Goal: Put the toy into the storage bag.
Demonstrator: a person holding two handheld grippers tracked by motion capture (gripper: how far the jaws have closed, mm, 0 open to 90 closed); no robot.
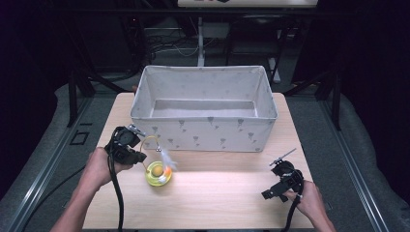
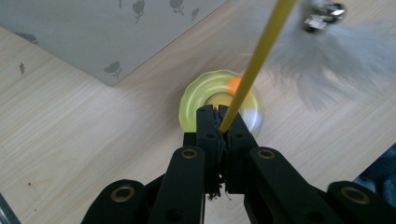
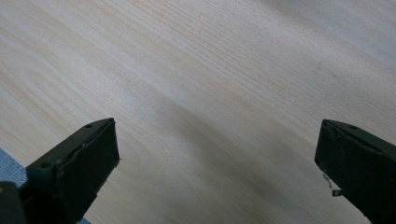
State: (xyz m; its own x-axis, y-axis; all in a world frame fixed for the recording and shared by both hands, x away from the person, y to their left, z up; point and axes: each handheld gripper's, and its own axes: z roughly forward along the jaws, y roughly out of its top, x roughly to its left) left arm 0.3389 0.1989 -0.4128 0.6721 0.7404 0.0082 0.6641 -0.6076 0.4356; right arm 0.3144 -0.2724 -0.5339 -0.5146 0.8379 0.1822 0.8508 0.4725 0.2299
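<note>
**Now pinching the yellow wand of the cat toy**

Down at the lower left of the high view, my left gripper (image 1: 140,153) has its jaws pressed together on the thin yellow wand (image 2: 254,65) of a cat toy. In the left gripper view the wand rises from between my two black jaws at centre frame and slants up toward the upper right, where a white feather tuft (image 2: 327,60) and a small metal bell (image 2: 322,16) hang, both blurred. Below the wand sits the toy's round yellow base (image 1: 157,175), resting on the wooden table (image 1: 217,193) left of centre, just in front of the fabric box (image 1: 205,130). An orange ball (image 2: 235,84) shows on the base, partly behind the wand.

My right gripper (image 1: 273,175) is at the lower right of the high view, well apart from the toy. In the right gripper view its jaws stand wide, one at each lower corner, with bare wood grain between them and nothing held.
</note>
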